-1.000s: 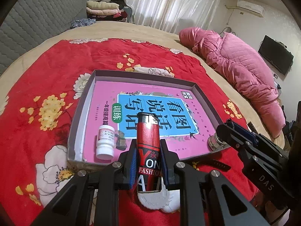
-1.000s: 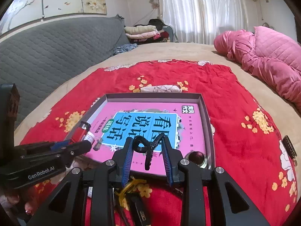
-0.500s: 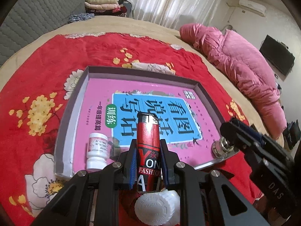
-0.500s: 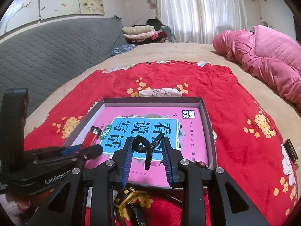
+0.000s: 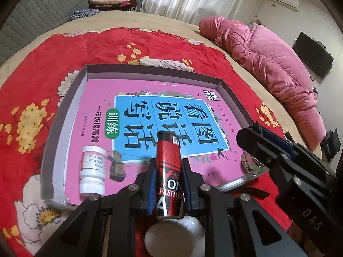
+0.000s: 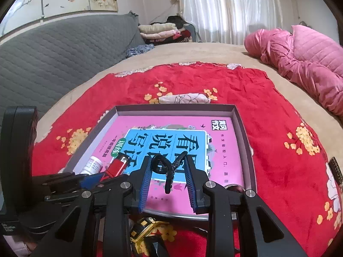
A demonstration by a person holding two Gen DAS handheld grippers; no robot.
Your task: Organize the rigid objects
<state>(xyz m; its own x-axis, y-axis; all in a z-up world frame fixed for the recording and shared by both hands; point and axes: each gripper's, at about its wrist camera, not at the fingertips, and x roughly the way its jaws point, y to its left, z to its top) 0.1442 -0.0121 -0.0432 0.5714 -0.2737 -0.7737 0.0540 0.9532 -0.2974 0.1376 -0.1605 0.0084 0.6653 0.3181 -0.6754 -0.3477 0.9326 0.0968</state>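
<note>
A red lighter [image 5: 168, 171] with a black top stands between the pads of my left gripper [image 5: 168, 165], whose jaws are closing on it. It hangs over the near edge of a shallow grey box [image 5: 85, 72] lined with a pink book [image 5: 96, 98]. My right gripper [image 6: 168, 167] is shut on a black hair clip [image 6: 169, 177] above the book's near right part. In the box lie a white pill bottle [image 5: 92, 171] at near left and a round metal piece [image 5: 249, 163] at near right.
The box rests on a red flowered cloth [image 6: 268, 150] on a bed. A white cap [image 5: 173, 237] and a yellow-black item [image 6: 145, 229] lie in front of the box. A pink quilted jacket [image 5: 268, 60] lies at the far right, a grey headboard [image 6: 53, 53] at the left.
Both grippers have moved forward and a little down over the box's near edge, each keeping its object. The box and bottle now look closer.
</note>
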